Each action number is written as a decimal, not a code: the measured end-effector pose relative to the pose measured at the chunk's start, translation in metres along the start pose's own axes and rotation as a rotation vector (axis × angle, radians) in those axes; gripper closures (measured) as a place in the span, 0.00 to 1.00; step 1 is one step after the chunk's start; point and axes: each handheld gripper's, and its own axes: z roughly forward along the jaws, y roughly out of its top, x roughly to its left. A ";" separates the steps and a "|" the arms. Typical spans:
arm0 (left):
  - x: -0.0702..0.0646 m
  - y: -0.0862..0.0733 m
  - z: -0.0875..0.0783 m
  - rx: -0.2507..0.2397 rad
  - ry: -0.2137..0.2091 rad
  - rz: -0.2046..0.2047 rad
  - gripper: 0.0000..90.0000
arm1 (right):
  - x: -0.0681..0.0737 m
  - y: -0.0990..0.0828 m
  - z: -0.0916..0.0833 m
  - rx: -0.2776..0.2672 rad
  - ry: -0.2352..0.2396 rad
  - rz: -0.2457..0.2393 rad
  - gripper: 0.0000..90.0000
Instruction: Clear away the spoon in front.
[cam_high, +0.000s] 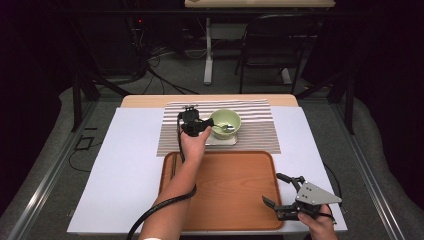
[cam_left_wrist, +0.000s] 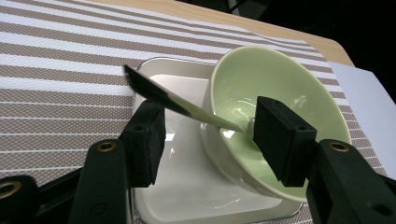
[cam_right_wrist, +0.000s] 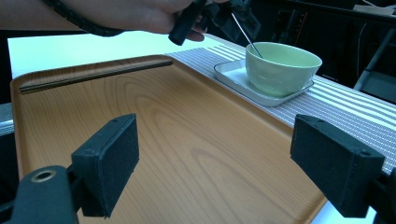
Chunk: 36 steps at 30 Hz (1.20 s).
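A pale green bowl stands on a white square plate on a striped placemat. A spoon rests in the bowl, its dark-tipped handle sticking out over the rim. My left gripper is open just left of the bowl, with the spoon handle running between its pads without touching them. My right gripper hangs open over the front right corner of a wooden tray, holding nothing.
Dark chopsticks lie along the tray's left rim. A white sheet covers the table around tray and placemat. Beyond the table's far edge stand a black chair and a desk leg.
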 end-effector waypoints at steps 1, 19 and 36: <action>-0.001 0.000 0.002 0.003 0.009 0.005 0.49 | 0.000 0.000 0.000 -0.001 0.001 0.000 0.17; -0.006 -0.008 0.030 0.016 0.020 0.005 0.49 | 0.000 0.000 0.000 -0.003 0.003 0.003 0.17; -0.010 -0.011 0.043 0.034 0.039 0.007 0.47 | 0.000 0.000 0.000 -0.007 0.006 0.008 0.17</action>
